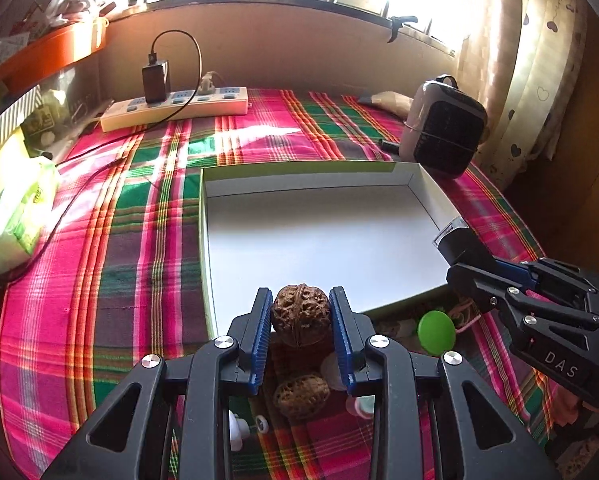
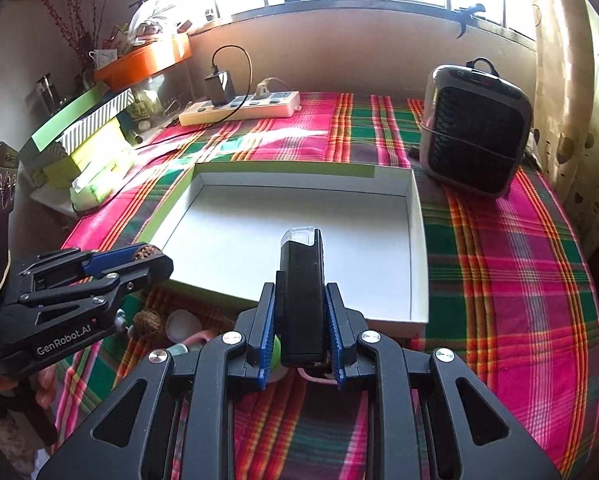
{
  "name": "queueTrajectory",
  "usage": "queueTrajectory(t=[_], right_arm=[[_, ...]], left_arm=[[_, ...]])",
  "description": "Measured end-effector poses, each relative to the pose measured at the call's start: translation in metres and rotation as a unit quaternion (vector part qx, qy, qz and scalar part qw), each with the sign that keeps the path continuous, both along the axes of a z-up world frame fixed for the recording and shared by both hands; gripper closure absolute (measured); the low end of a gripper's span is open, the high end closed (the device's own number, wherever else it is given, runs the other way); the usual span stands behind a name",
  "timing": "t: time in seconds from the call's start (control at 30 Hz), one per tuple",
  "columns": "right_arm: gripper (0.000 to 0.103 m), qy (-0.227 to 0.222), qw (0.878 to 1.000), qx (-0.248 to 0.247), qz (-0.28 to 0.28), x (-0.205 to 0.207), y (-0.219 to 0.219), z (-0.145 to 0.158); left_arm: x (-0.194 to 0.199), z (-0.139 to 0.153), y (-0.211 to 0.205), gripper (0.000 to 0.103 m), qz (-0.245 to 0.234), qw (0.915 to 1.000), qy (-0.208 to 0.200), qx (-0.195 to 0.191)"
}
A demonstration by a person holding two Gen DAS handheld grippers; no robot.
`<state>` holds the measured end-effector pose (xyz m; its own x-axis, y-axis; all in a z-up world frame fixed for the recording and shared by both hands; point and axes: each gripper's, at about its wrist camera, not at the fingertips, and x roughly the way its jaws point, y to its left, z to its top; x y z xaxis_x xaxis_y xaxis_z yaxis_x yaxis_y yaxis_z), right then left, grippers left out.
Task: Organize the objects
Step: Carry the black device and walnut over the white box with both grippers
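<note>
My left gripper [image 1: 300, 314] is shut on a brown walnut [image 1: 300, 312] and holds it over the near edge of the shallow white box [image 1: 323, 236] with green outer walls. A black rectangular device with a clear cap [image 2: 301, 296] stands upright in my right gripper [image 2: 300, 322], which is shut on it above the box's near edge [image 2: 417, 260]. The right gripper [image 1: 459, 252] shows at the right of the left wrist view, and the left gripper [image 2: 147, 256] at the left of the right wrist view. A second walnut [image 1: 301, 396] lies on the plaid cloth below the left gripper.
A green round lid [image 1: 435, 330], pink cord and small white items [image 1: 239, 432] lie on the cloth in front of the box. Behind it stand a black heater [image 2: 473, 132] at the right and a power strip [image 1: 175, 110] with charger. Tissue pack [image 1: 17, 216] and boxes line the left.
</note>
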<state>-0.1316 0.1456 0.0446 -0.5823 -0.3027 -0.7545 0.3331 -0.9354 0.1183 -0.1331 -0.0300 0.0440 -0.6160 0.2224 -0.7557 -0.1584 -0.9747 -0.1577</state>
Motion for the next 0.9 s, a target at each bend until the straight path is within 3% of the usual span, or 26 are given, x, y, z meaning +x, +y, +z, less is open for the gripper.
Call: queueTrajectory(t=[0.9], right_arm=[[0.079,-0.058,0.998,0.018,0.012,-0.096,-0.051,-0.024]], left_arm=[[-0.095,-0.019,-0.008,0.076,-0.006,0.9992,-0.034,-0.02]])
